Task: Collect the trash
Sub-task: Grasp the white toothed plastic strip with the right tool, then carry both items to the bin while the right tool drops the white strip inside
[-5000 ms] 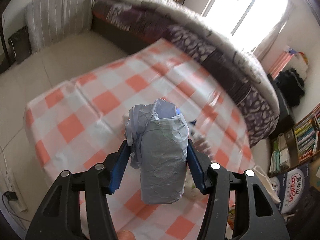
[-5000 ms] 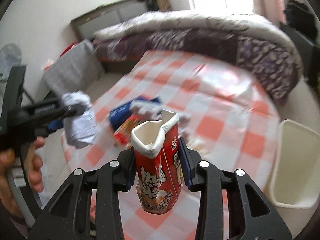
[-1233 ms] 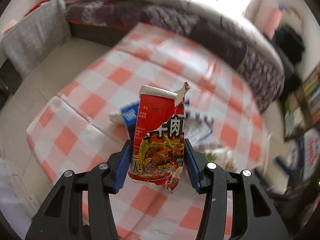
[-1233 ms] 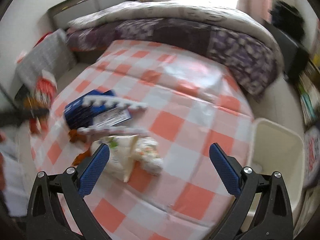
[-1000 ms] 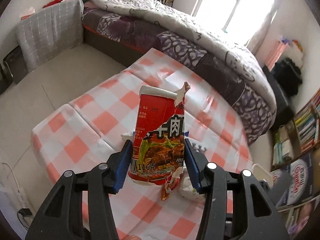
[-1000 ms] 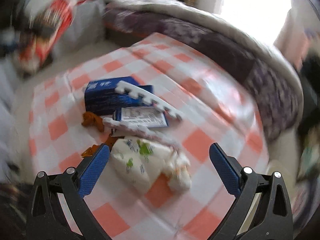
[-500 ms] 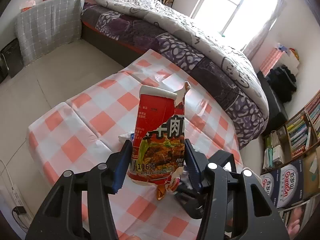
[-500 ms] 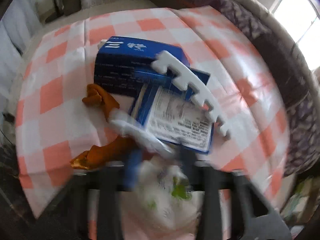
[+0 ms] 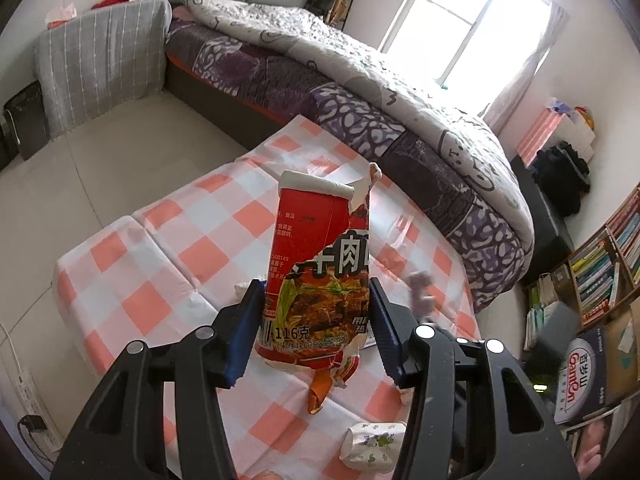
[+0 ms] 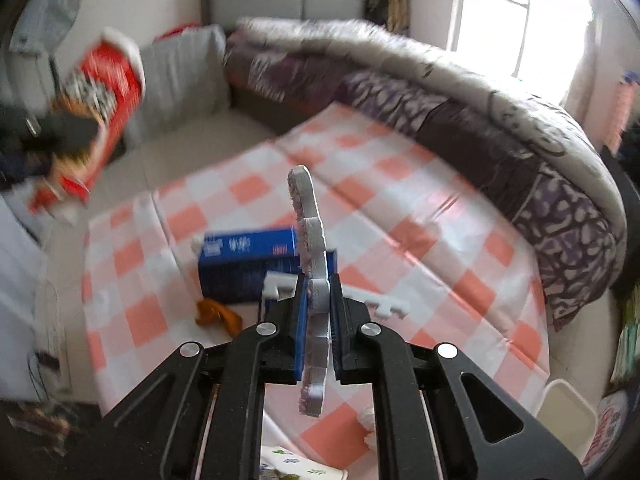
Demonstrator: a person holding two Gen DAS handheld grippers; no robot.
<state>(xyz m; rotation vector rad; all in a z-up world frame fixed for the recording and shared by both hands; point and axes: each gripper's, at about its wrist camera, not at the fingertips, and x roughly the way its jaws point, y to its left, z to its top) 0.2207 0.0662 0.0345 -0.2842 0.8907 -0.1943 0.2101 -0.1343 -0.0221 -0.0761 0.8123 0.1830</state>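
Observation:
My left gripper (image 9: 316,320) is shut on a torn red instant-noodle cup (image 9: 320,272), held upright above the checked table (image 9: 160,248). The cup also shows, blurred, at the far left of the right wrist view (image 10: 96,116). My right gripper (image 10: 318,316) is shut on a white notched foam strip (image 10: 310,248), held edge-on above the table. On the table lie a blue box (image 10: 248,264), a second foam strip (image 10: 372,300), orange peel (image 10: 218,316) and a crumpled printed white wrapper (image 9: 372,444).
A white bin (image 10: 564,416) stands at the table's right end. A bed with a purple and grey quilt (image 9: 360,80) runs behind the table. A grey cushion (image 9: 100,60) stands at the left. Bookshelves (image 9: 600,264) stand at the right.
My right gripper, open a second ago, dropped to the pile, shut on the foam strip and lifted it. My left gripper still holds the red cup, nearly still.

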